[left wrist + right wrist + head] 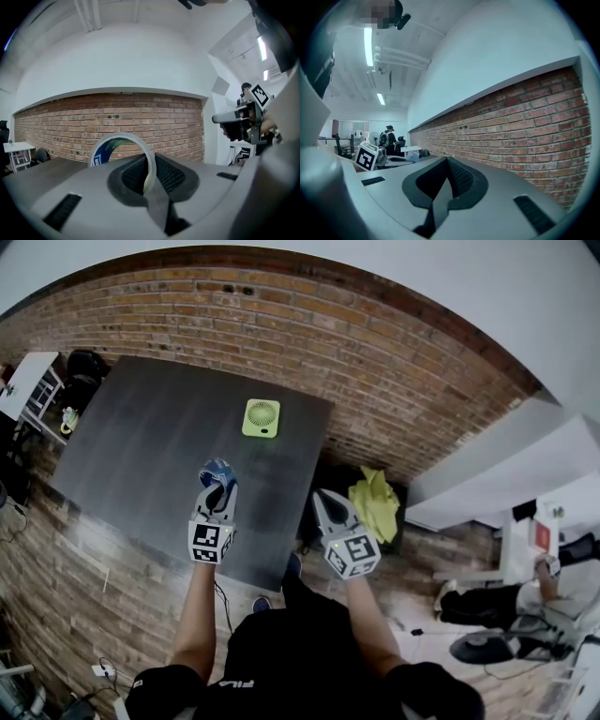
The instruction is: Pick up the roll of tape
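Note:
The roll of tape [217,472], clear with a blue inner core, is held above the dark table [141,446]. My left gripper [217,486] is shut on it. In the left gripper view the roll of tape [123,145] stands upright, its rim pinched between the two dark pads. My right gripper [328,505] hovers past the table's right edge, shut with nothing in it. In the right gripper view my right gripper [446,174] has its pads pressed together, and the brick wall lies beyond them.
A flat yellow-green fan [262,418] lies at the table's far edge. A yellow cloth [375,502] sits on a dark thing to the right of the table. A brick wall [309,343] runs behind. White desks [28,381] stand at far left.

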Demonstrator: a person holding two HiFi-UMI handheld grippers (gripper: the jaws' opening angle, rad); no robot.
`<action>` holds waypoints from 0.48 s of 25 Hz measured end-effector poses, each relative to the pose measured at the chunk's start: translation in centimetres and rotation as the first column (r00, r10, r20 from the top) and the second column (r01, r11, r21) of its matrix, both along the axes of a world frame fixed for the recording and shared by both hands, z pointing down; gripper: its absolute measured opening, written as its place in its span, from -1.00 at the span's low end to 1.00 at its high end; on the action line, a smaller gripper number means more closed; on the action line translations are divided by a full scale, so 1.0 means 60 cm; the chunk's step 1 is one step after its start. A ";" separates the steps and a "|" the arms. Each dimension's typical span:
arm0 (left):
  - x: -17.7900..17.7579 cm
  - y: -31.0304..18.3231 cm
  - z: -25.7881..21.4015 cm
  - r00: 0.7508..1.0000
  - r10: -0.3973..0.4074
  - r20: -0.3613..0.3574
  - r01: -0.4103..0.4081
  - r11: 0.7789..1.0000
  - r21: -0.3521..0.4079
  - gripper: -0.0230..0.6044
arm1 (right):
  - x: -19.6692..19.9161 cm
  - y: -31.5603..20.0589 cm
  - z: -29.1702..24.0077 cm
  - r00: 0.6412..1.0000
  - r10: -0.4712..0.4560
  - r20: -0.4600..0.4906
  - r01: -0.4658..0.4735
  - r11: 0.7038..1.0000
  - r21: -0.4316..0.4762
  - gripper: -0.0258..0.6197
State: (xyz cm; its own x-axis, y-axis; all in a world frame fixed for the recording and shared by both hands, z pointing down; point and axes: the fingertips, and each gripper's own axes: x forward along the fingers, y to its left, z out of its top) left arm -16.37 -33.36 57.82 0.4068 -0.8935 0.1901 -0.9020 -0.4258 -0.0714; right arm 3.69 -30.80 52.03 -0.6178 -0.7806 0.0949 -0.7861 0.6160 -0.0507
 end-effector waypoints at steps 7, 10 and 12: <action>0.009 0.047 -0.063 0.999 0.003 -0.048 0.000 0.998 0.066 -0.78 | 0.005 0.007 0.003 1.000 0.008 -0.009 -0.008 1.000 -0.001 -0.90; 0.017 0.061 -0.081 0.998 0.014 -0.062 -0.009 0.996 0.090 -0.78 | 0.005 0.009 0.006 1.000 0.002 -0.007 -0.002 1.000 -0.008 -0.90; 0.021 0.070 -0.088 0.997 0.020 -0.070 -0.013 0.995 0.096 -0.78 | 0.005 0.011 0.009 1.000 0.003 -0.004 -0.003 1.000 -0.010 -0.90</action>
